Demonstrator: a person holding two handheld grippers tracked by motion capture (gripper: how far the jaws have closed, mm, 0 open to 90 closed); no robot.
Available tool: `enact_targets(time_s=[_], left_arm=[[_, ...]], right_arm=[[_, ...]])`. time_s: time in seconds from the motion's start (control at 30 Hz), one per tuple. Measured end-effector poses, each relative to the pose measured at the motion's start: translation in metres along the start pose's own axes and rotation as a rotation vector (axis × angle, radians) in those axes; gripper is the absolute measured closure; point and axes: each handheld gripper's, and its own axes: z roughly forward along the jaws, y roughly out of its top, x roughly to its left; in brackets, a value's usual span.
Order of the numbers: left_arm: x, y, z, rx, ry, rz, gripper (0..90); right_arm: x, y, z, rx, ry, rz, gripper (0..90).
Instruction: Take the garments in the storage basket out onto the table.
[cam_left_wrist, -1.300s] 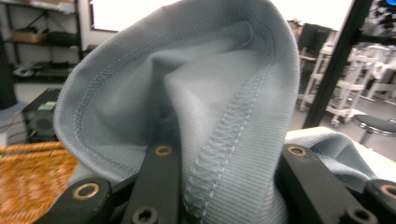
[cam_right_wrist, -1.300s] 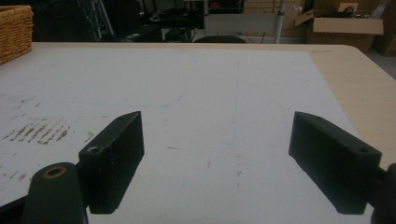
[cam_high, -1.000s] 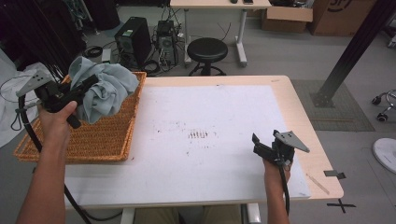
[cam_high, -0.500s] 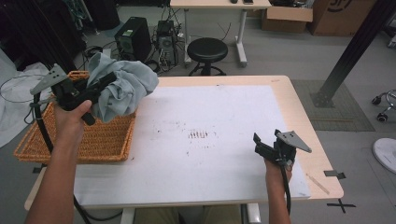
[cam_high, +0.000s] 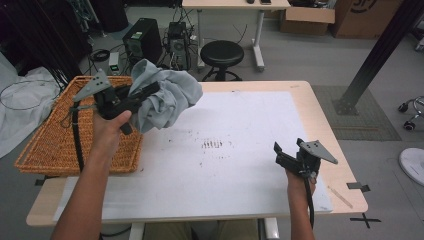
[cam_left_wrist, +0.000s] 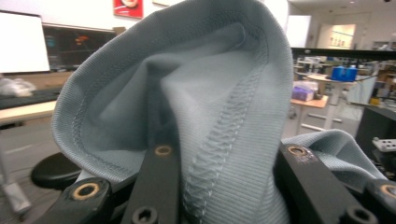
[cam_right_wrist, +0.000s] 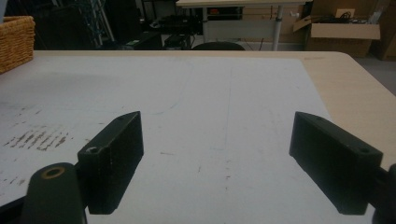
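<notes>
Hanging bunched in the upper left of the high view, the grey-blue cloth (cam_high: 167, 100) is clenched in the left tool (cam_high: 142, 95), held up in the air above the counter (cam_high: 240, 175) where the wicker basket (cam_high: 55, 145) meets the white mat (cam_high: 235, 150). From the left tool's own view the ribbed fabric (cam_left_wrist: 196, 107) rises between both black jaws, a stitched seam running down the middle of the frame, and the jaws press on it from either side. A forearm comes up from the lower left of the high view to the hand (cam_high: 107, 132) that carries this tool.

At the lower right of the high view the right tool (cam_high: 285, 155) sits low over the mat near the counter's right edge, well apart from the cloth. Its own view shows the two jaws spread wide with nothing between them, just bare white mat with dark scuff marks (cam_right_wrist: 39, 137) at the left, and a corner of the basket (cam_right_wrist: 16, 39) in the upper left.
</notes>
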Motion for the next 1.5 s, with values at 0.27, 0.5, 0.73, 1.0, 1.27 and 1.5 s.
enact_targets(time_s=[0.27,0.5,0.73,1.0,1.27,1.5], left_arm=[[-0.024,-0.012,0.037,0.019,-0.065,-0.008,71.1],[-0.040,-0.027,0.071,0.043,-0.107,-0.024,71.1],[-0.053,-0.048,0.105,0.069,-0.141,-0.043,71.1],[-0.066,-0.081,0.133,0.117,-0.160,-0.075,71.0],[-0.074,-0.116,0.149,0.197,-0.159,-0.080,71.0],[-0.076,-0.138,0.156,0.238,-0.159,-0.096,70.5]], right_arm=[[-0.005,0.003,-0.004,-0.008,0.008,-0.001,17.1],[-0.011,0.010,-0.009,-0.020,0.011,-0.004,17.2],[-0.018,0.013,-0.016,-0.031,0.007,-0.004,17.2],[-0.023,0.009,-0.017,-0.023,0.008,-0.002,17.2],[-0.025,0.001,-0.013,-0.006,0.009,0.006,17.2],[-0.024,-0.001,-0.010,0.001,0.013,0.008,17.3]])
